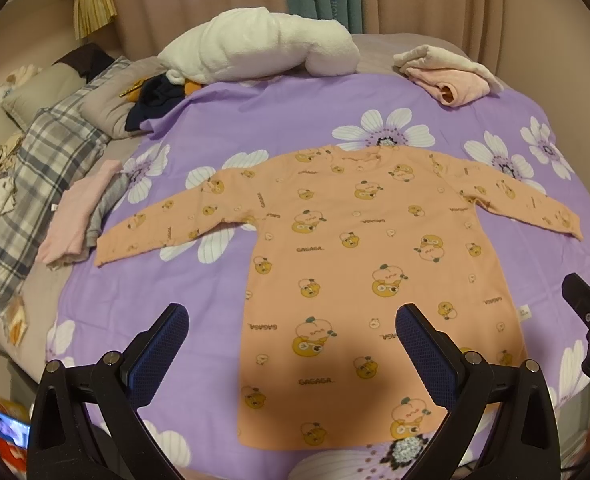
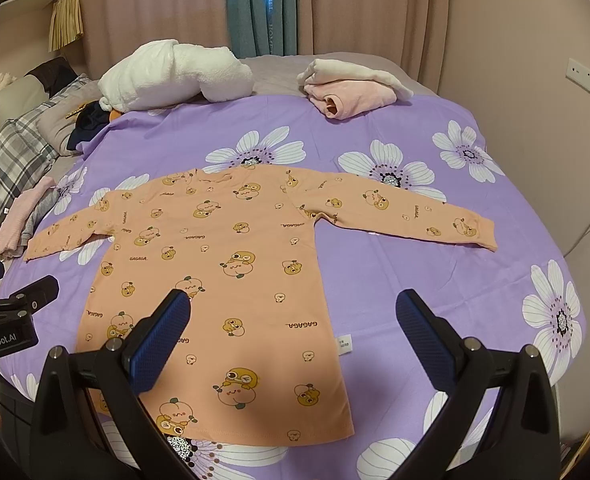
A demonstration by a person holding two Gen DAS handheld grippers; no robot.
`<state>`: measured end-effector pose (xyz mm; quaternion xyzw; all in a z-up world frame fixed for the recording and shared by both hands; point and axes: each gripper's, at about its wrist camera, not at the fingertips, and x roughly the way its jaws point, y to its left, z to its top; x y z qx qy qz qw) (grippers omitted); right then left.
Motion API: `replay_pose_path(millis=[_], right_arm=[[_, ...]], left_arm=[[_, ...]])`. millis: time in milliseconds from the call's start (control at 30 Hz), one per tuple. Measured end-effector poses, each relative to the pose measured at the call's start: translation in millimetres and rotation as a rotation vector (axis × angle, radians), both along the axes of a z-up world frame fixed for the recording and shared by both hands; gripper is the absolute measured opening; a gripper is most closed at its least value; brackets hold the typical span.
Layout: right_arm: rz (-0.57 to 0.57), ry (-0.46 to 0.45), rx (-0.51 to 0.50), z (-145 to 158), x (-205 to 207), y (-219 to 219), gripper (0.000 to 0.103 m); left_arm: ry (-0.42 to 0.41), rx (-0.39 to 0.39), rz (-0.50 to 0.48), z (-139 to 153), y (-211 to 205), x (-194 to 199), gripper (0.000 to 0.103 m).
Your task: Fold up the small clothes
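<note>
Both grippers hover nearest the lens, over the hem end of the shirt, holding nothing. From the left: the left gripper has its jaws wide apart, one finger above bare sheet, the other above the shirt's lower body. The right gripper is likewise spread, one finger over the body, the other over sheet just off the side seam.

That shirt lies flat and spread in the middle of the purple sheet, collar pointing away toward the curtains, hem nearest. Its long axis runs near to far; the sleeves stretch out to both sides, cuffs drooping slightly back toward the hem.

Risks, as I judge them: a finger pressed too deep could pinch sheet along with fabric and drag it into the fold. Grabbing one layer only would let front and back slide apart. The left cuff lies just beside the pink-and-grey pile, so a sleeve swing could snag it.
</note>
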<state>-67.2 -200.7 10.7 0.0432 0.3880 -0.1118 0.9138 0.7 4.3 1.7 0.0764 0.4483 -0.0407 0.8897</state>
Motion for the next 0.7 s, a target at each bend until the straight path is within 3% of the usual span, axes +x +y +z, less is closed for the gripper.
replay_pose_path(millis=[700], right_arm=[[0.001, 0.001, 0.002, 0.0, 0.2, -0.8, 0.103]], left_arm=[[0.002, 0.001, 0.0, -0.7, -0.8, -0.9, 0.102]])
